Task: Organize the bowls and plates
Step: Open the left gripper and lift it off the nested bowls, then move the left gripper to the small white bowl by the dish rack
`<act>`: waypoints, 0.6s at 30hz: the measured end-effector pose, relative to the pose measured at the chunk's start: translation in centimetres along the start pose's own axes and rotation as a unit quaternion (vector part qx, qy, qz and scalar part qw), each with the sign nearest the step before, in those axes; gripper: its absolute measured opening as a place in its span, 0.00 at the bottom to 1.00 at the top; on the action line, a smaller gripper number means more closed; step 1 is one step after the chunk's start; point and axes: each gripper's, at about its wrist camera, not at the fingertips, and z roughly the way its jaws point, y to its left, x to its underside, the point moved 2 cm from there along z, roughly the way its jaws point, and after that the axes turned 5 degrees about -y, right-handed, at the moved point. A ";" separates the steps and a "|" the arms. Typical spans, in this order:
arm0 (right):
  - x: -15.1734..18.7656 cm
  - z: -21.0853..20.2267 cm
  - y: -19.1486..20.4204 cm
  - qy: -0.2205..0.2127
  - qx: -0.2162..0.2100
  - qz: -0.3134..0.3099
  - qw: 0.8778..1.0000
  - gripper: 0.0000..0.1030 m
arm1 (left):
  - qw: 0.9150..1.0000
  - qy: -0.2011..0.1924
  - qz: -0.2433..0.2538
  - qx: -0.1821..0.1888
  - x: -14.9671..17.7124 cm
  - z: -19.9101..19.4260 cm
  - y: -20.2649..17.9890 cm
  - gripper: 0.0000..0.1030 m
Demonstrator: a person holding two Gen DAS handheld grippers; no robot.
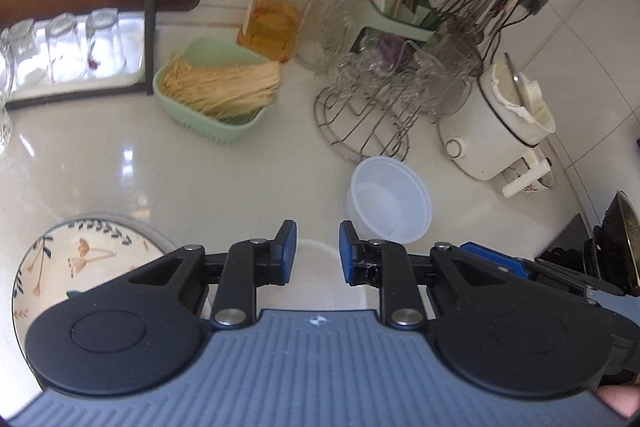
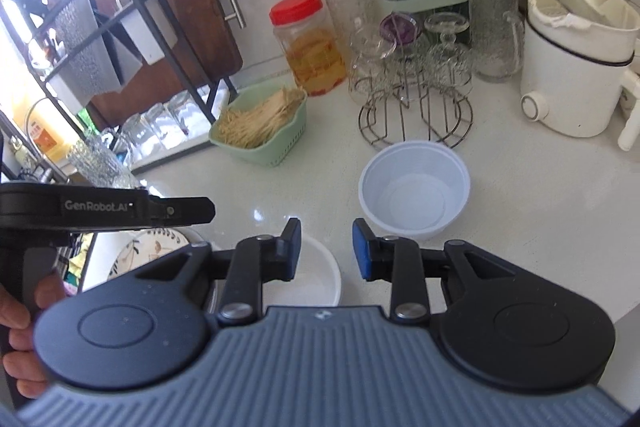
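A translucent white plastic bowl [image 1: 390, 203] [image 2: 414, 187] stands upright on the white counter, just beyond both grippers. Below and between the fingers lies a shallow white dish [image 1: 320, 279] [image 2: 316, 279] on the counter. To its left is a floral plate [image 1: 80, 259] [image 2: 148, 251]. My left gripper [image 1: 318, 253] hangs above the white dish, open, with nothing between its pads. My right gripper [image 2: 327, 249] is open too, above the same dish, with the plastic bowl ahead to its right. The left gripper [image 2: 200, 213] reaches in from the left, held by a hand [image 2: 24, 327].
A green basket of noodles [image 1: 216, 95] [image 2: 260, 127], a red-lidded jar [image 1: 276, 11] [image 2: 308, 43], a wire rack of glasses [image 1: 380, 99] [image 2: 416, 95] and a white cooker [image 1: 500, 123] [image 2: 576, 67] line the back. Dark bowls [image 1: 616, 239] stand at the right.
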 end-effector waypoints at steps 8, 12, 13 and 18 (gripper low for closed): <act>-1.3 -2.0 -0.5 -0.045 0.006 -0.011 0.999 0.31 | 0.999 -0.026 0.023 0.007 -0.2 -1.8 -1.5 0.25; -1.6 -2.9 -0.9 -0.063 0.013 -0.011 0.998 0.31 | 0.999 -0.022 0.033 0.010 0.1 -1.7 -2.1 0.25; -1.5 -3.0 -1.1 -0.066 0.015 -0.008 0.998 0.31 | 0.999 -0.020 0.034 0.012 0.2 -1.7 -2.4 0.25; -1.3 -3.5 -2.1 -0.071 0.021 0.005 0.997 0.31 | 0.999 -0.013 0.035 0.024 0.6 -1.4 -3.7 0.25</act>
